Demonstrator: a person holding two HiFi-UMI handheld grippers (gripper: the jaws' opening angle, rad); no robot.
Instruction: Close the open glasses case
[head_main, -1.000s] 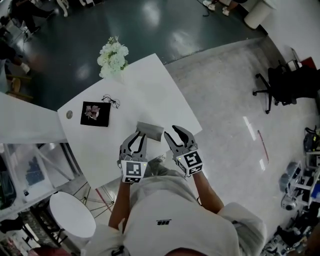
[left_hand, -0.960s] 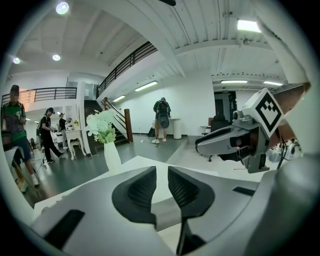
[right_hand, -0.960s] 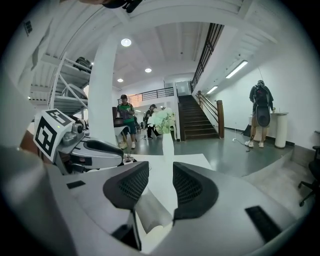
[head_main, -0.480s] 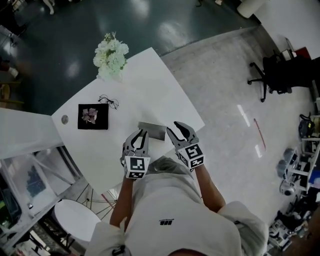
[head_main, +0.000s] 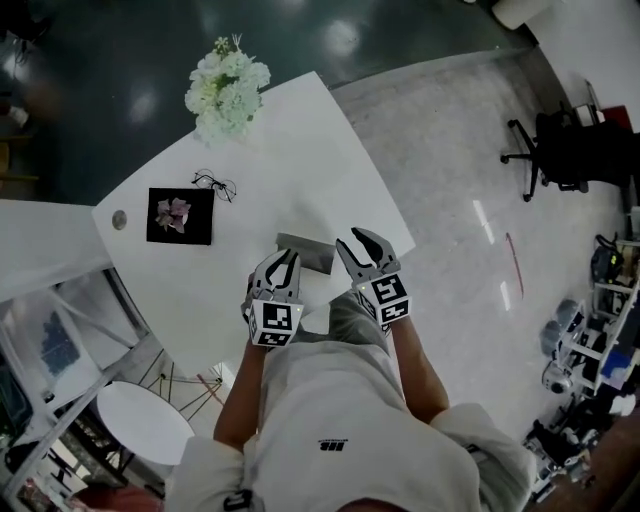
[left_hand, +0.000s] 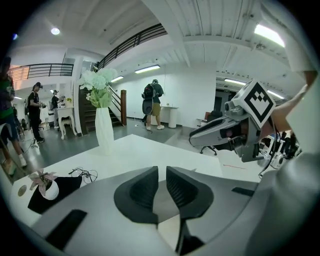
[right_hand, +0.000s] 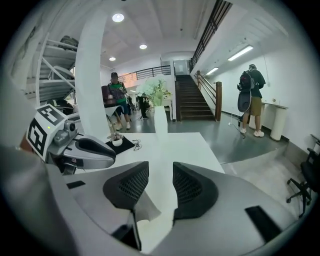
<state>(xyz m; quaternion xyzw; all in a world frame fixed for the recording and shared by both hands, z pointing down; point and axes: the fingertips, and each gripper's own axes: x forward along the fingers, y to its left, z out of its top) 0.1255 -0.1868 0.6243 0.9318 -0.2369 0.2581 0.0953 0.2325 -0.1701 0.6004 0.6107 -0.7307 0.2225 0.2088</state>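
Note:
The grey glasses case lies open near the front edge of the white table. My left gripper hovers at the case's near left corner, its jaws a narrow gap apart with nothing gripped; the case's grey surface shows beyond that gap. My right gripper hangs just right of the case, jaws open and empty. In the left gripper view, the left gripper sees the right gripper to its right. The right gripper looks over bare table.
Glasses lie beside a black mat with a small flower ornament at the table's left. A vase of white flowers stands at the far corner. An office chair stands off right on the floor. People stand in the room beyond.
Both grippers have sunk toward the table and now sit close on either side of the case. The right jaws have narrowed a little.

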